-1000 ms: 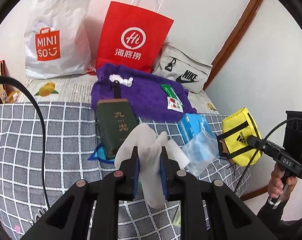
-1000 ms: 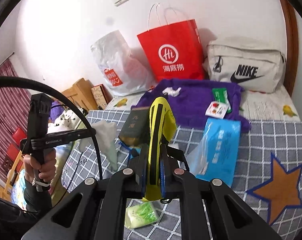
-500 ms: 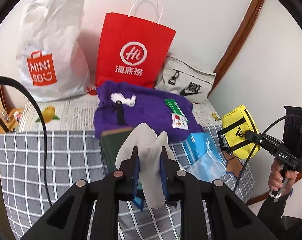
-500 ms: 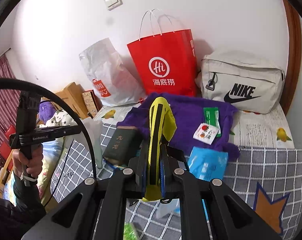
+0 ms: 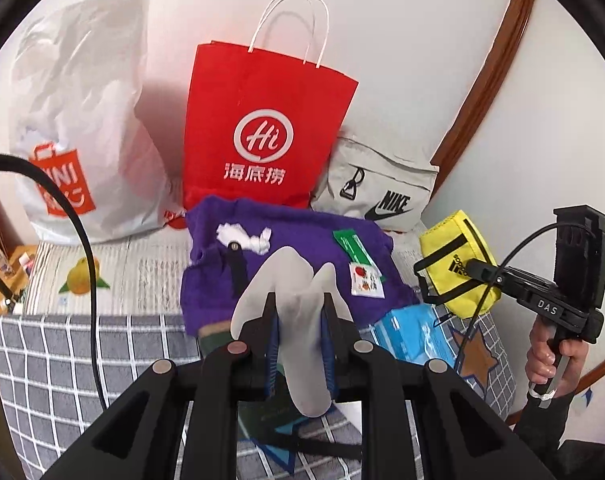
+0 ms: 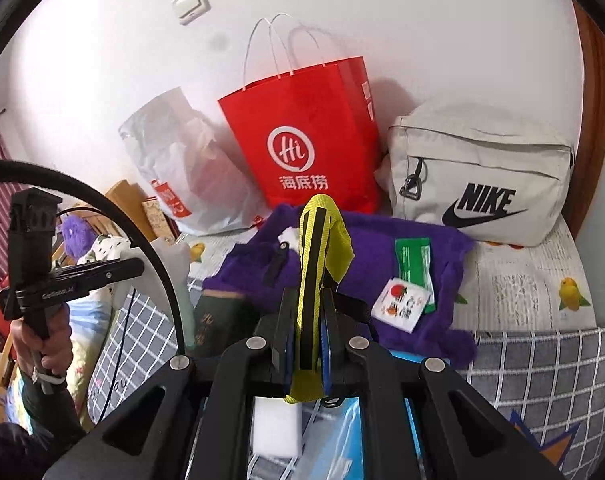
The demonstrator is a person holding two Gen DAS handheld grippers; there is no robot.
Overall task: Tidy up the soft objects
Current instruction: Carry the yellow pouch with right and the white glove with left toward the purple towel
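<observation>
My left gripper [image 5: 300, 310] is shut on a pale grey sock [image 5: 298, 280], held up over the bed. The sock's ends stick out above and below the pads. My right gripper [image 6: 308, 308] is shut on a yellow Adidas pouch [image 6: 316, 240], seen edge-on. In the left wrist view the same yellow pouch [image 5: 456, 264] hangs at the right, in front of a hand on the handle. A purple fleece cloth [image 5: 302, 248] lies just ahead of both, below a red paper bag [image 5: 262, 128], a white Miniso plastic bag [image 5: 82, 120] and a beige Nike bag [image 6: 478, 184] against the wall.
A green packet [image 6: 412, 260] and a small card [image 6: 400, 308] lie on the purple cloth. A dark green box [image 6: 218, 320], a blue mask pack [image 5: 410, 332] and a white foam block [image 6: 276, 424] rest on the grey checked blanket [image 5: 62, 360]. A wooden frame edges the wall at right.
Both grippers have moved forward over the bed toward the bags at the wall, which now look larger. The sock and the yellow pouch stay gripped.
</observation>
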